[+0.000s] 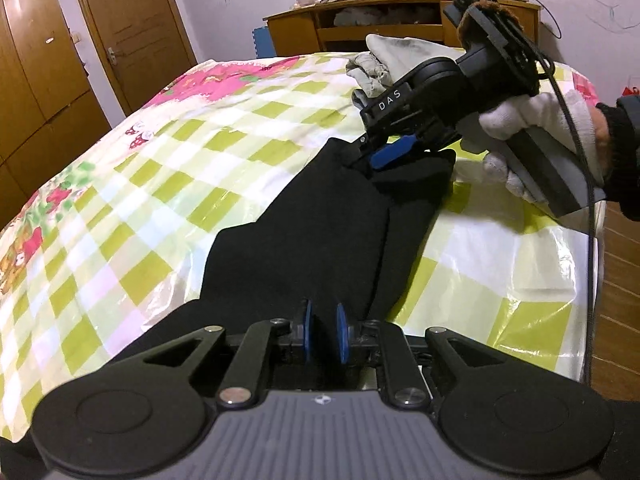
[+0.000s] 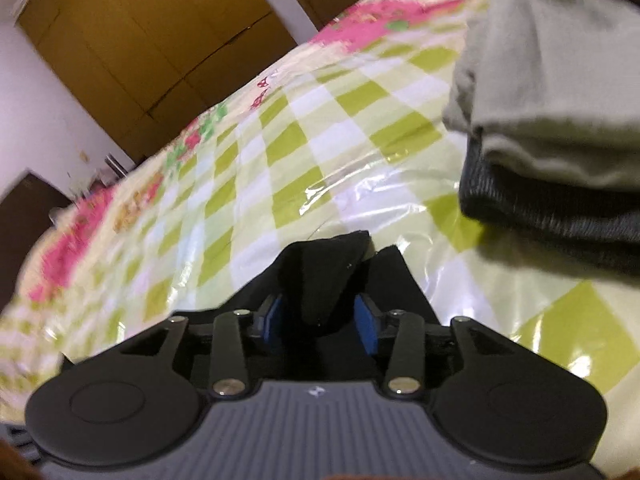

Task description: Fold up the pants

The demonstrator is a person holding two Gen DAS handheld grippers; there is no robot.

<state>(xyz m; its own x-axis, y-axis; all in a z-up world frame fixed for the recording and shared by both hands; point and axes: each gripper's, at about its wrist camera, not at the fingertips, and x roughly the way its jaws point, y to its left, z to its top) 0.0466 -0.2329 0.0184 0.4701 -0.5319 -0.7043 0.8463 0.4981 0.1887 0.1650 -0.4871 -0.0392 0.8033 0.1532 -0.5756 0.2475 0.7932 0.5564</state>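
Across the bed's checked cover lay the black pants, the left gripper and right gripper both unclenched around loose fabric, apparently mid-fold.

"DAS" on the right claw body

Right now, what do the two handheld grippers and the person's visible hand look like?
Both the left gripper and the right gripper are black with blue pads and a ribbed grey body. The right gripper bears white "DAS" lettering and trails a black cable. The hand wears a white glove and dark sleeve.
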